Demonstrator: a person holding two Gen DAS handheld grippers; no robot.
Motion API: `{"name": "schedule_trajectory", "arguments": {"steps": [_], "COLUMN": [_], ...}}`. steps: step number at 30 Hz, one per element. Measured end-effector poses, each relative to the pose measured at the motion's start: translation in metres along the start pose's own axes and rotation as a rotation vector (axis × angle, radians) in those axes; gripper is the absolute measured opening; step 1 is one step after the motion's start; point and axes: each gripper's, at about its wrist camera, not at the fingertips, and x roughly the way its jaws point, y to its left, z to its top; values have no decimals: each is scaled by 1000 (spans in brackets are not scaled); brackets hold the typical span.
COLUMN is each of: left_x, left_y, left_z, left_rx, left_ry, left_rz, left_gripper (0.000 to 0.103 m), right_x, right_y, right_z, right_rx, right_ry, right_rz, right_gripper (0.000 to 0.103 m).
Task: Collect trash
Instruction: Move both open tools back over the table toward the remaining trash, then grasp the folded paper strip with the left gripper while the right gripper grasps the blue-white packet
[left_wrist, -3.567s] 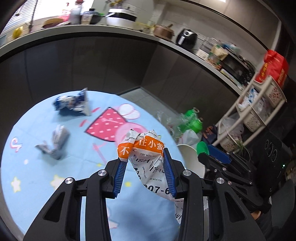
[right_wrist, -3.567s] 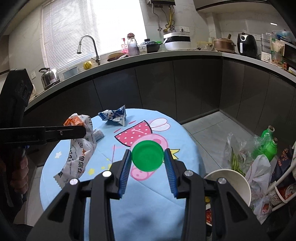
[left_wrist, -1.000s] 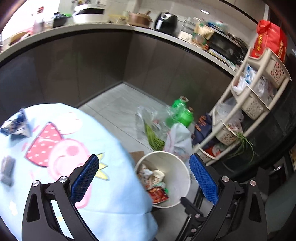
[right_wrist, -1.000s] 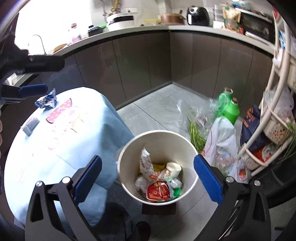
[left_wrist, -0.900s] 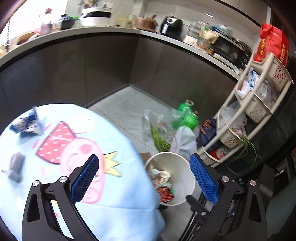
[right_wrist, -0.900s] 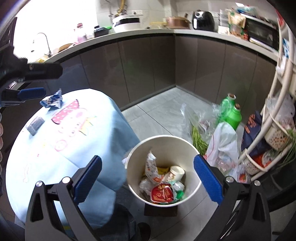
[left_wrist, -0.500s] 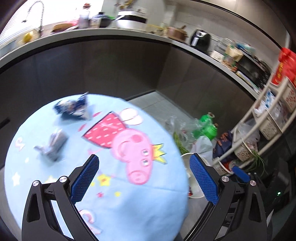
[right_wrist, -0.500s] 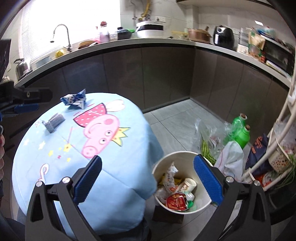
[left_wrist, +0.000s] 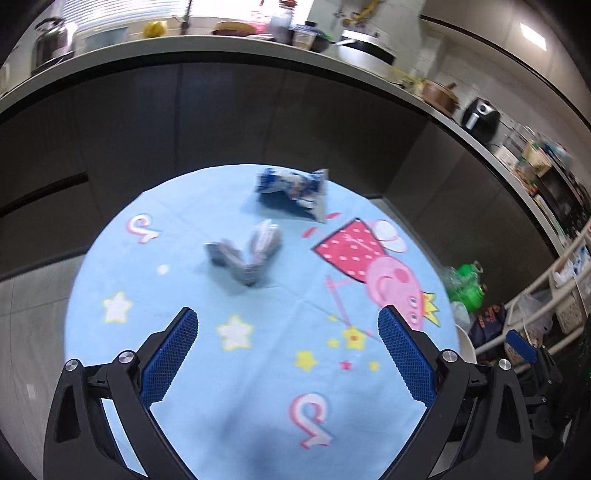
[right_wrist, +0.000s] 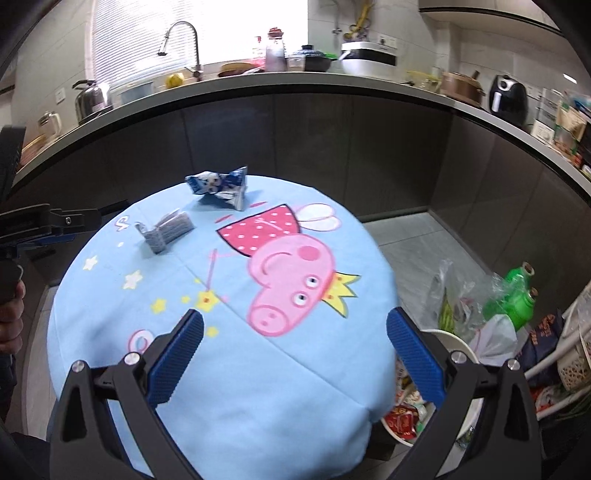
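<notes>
Two pieces of trash lie on the round table with the light-blue cartoon cloth (left_wrist: 258, 369) (right_wrist: 258, 387). A blue-and-white snack wrapper (left_wrist: 293, 192) (right_wrist: 219, 186) lies at the far side. A crumpled grey wrapper (left_wrist: 245, 254) (right_wrist: 166, 230) lies nearer, left of centre. My left gripper (left_wrist: 288, 354) is open and empty over the near part of the table. My right gripper (right_wrist: 295, 356) is open and empty above the table's right front edge. The white trash bin (right_wrist: 454, 387) stands on the floor at the right, with wrappers inside.
Dark cabinets and a curved counter (right_wrist: 295, 79) with kitchenware run behind the table. Plastic bags and green bottles (right_wrist: 513, 299) sit on the floor at the right. A white basket rack (left_wrist: 561, 288) stands at the far right. The left gripper's body (right_wrist: 37, 225) shows at the right view's left edge.
Both grippers swung back from the trash bin to the table. The big wrapper and green lid held 3.6 s ago are gone from the jaws; both stay open.
</notes>
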Motion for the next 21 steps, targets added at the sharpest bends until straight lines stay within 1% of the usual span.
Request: {"name": "schedule_trajectory", "arguments": {"steps": [4, 6, 7, 9, 12, 15, 16, 17, 19, 21], "left_x": [4, 10, 14, 25, 46, 76, 84, 93, 110, 124], "left_y": [31, 37, 40, 41, 31, 23, 23, 24, 28, 31], "left_z": [6, 10, 13, 19, 26, 31, 32, 34, 36, 37], "left_rx": [-27, -25, -25, -6, 47, 96, 97, 91, 60, 43], "left_ry": [-8, -3, 2, 13, 32, 67, 76, 92, 127, 153], "left_rz": [35, 29, 19, -11, -18, 21, 29, 38, 22, 23], "left_gripper": [93, 87, 86, 85, 85, 85, 83, 78, 70, 60], "right_x": [14, 25, 29, 41, 55, 71, 76, 84, 96, 112], "right_y": [20, 30, 32, 37, 39, 38, 37, 36, 34, 31], "right_z": [15, 27, 31, 44, 59, 71, 73, 77, 82, 89], "right_rx": [-24, -27, -26, -19, -10, 5, 9, 15, 28, 50], "right_ry": [9, 9, 10, 20, 17, 20, 25, 30, 40, 55], "right_rz": [60, 103, 116, 130, 140, 136, 133, 132, 137, 146], "right_gripper": [100, 100, 100, 100, 100, 100, 99, 99, 99, 99]}}
